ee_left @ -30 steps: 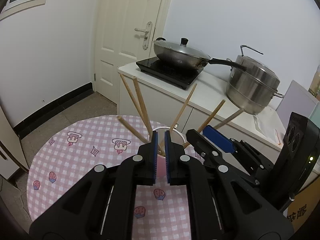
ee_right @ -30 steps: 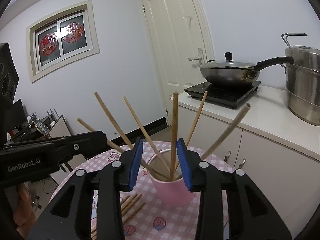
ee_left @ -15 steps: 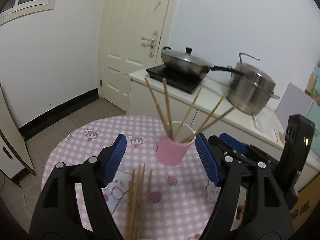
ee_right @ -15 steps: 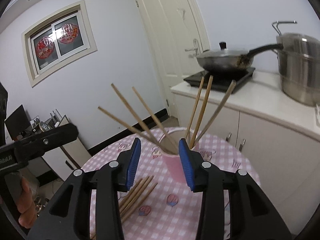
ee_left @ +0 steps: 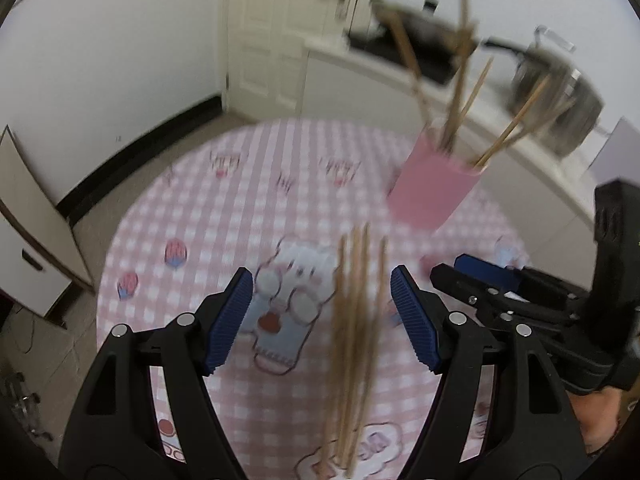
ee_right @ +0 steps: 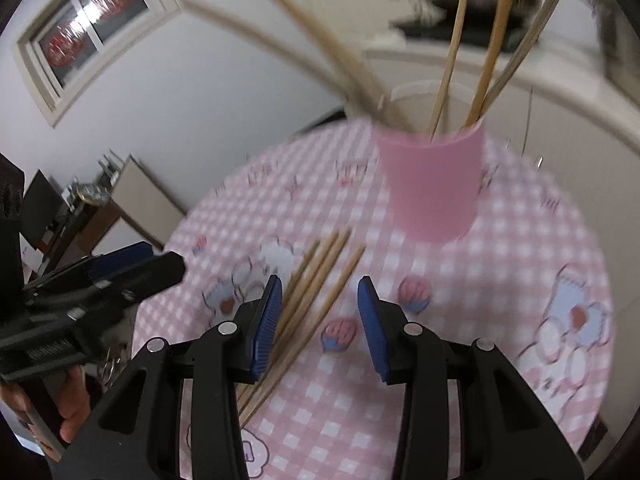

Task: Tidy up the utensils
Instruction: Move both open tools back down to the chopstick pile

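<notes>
Several loose wooden chopsticks (ee_left: 356,340) lie in a bundle on the round pink checked table (ee_left: 192,208). My left gripper (ee_left: 322,314) hovers over them, open wide, its blue pads either side of the bundle without touching it. My right gripper (ee_right: 318,322) is open more narrowly just above the same chopsticks (ee_right: 308,288), which pass under its left pad. Beyond both stands a pink cup (ee_left: 434,184) (ee_right: 434,184) with several chopsticks (ee_right: 490,60) leaning out of it. Each view shows the other gripper at its side, the right gripper (ee_left: 484,276) and the left gripper (ee_right: 120,268).
A white counter behind the table carries a blurred wok and a steel pot (ee_left: 560,92). A white door (ee_left: 280,20) stands at the back and a low cabinet (ee_left: 24,220) at the left. A hand (ee_right: 72,412) grips the left tool. The table edge lies near on both sides.
My left gripper went from shut to wide open. Both grippers have dropped and tipped down from the cup's rim toward the loose chopsticks on the table.
</notes>
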The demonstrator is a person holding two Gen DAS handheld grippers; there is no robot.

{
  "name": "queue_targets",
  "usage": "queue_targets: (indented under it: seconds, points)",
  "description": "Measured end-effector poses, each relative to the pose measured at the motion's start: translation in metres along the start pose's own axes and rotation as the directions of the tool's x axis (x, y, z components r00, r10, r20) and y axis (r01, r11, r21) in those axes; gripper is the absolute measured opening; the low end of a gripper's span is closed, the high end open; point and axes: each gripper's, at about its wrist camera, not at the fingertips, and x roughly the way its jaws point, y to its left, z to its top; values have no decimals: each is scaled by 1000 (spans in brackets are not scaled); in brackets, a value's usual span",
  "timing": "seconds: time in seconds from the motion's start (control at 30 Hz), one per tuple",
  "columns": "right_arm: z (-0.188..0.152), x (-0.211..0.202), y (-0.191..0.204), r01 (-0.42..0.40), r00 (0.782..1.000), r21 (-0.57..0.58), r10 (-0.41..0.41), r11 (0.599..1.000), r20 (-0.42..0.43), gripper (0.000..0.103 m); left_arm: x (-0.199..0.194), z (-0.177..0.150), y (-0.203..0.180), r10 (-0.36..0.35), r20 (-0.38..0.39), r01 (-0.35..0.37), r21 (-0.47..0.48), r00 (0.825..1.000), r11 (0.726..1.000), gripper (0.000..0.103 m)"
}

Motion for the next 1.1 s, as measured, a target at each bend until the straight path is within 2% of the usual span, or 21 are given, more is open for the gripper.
queue_targets:
  seconds: [0.1, 0.2, 0.47, 0.57, 0.77, 0.9, 0.93, 0.97, 1.1]
  points:
    - [-1, 19, -1, 1, 998, 23, 1, 1000, -69, 37, 28, -7, 6, -2, -78, 2, 2, 997, 1000, 71]
    - [-2, 35, -5, 6, 992, 56, 1, 998, -126, 37, 48, -13, 10, 12, -124, -12, 4, 992, 1000, 70]
    - [4, 58, -16, 39, 981, 75, -24, 996, -194, 37, 80, -12, 16, 30, -182, -30, 4, 983, 1000, 64]
    - [8, 60, -14, 66, 978, 52, -54, 996, -201, 34, 85, -12, 21, 31, -190, -32, -4, 981, 999, 64]
    - [13, 67, -5, 140, 959, -74, -154, 987, -238, 25, 91, -10, 23, 18, -194, -19, -3, 981, 1000, 64]
    - [14, 68, -1, 169, 950, -139, -199, 976, -240, 22, 93, -8, 22, 18, -196, -19, -3, 980, 1000, 64]
    - [13, 69, 1, 177, 948, -155, -211, 972, -239, 18, 93, -7, 21, 15, -197, -15, -2, 980, 1000, 64]
    - [13, 70, 2, 182, 947, -168, -219, 969, -237, 14, 94, -7, 21, 8, -201, -9, -4, 979, 1000, 64]
    - [14, 73, 1, 169, 944, -197, -216, 966, -249, 12, 93, -7, 16, 10, -200, -8, 8, 980, 1000, 64]
